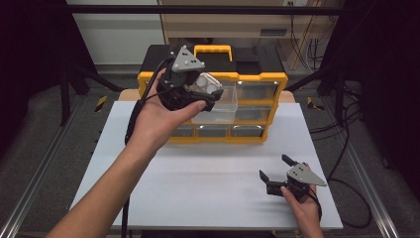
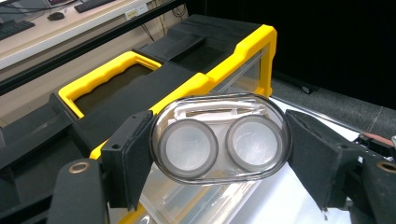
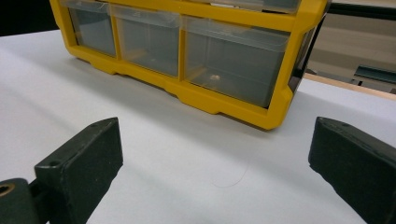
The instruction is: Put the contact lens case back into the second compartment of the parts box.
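A clear oval case with two round lids side by side is clamped end to end between the jaws of my left gripper. In the high view the case hangs above a clear drawer pulled out of the yellow and black organizer. A hand holds this gripper up in front of the organizer's top row. My right gripper rests low at the table's near right, open, with bare table between its jaws. It faces the organizer's lower drawers.
The organizer stands at the back middle of the white table, its yellow carry handle on top. Cables trail on the floor to the right. Metal rails run along both table sides.
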The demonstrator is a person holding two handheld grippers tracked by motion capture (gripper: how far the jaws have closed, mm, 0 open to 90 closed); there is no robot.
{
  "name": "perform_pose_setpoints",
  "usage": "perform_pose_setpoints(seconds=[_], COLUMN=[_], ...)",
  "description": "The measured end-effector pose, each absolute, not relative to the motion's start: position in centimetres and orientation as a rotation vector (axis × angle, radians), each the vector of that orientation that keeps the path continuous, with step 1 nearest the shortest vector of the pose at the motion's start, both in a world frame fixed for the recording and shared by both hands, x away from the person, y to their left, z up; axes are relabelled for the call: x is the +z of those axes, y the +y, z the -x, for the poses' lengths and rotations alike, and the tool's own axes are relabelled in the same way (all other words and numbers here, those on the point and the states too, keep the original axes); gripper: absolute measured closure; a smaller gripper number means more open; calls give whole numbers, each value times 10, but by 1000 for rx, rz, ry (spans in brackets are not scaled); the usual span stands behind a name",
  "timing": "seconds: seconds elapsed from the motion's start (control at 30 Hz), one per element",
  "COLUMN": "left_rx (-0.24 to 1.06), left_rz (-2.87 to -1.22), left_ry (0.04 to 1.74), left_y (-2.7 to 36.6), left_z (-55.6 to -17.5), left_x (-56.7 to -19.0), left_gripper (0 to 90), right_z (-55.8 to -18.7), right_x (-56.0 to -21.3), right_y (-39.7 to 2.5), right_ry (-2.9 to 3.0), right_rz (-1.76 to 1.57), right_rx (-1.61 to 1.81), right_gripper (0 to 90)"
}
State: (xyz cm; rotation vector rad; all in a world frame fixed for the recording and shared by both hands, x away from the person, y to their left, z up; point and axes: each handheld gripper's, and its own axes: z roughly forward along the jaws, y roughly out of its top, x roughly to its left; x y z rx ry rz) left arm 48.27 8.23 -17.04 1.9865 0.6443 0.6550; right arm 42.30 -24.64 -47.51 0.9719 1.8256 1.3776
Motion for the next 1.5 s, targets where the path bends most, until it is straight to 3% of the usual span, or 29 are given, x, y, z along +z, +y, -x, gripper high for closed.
perform_pose_setpoints(seconds=[1.5], left_rx=[658], left_rz=[-1984], left_ry=[669], left_y=[73], left_z=[-503], left_x=[-183], left_gripper=[262], right_z=[-424], right_x=[-476], right_y=[-248], right_ry=[1821], right_rz=[-977], right_rx=[1386], right_gripper=[32])
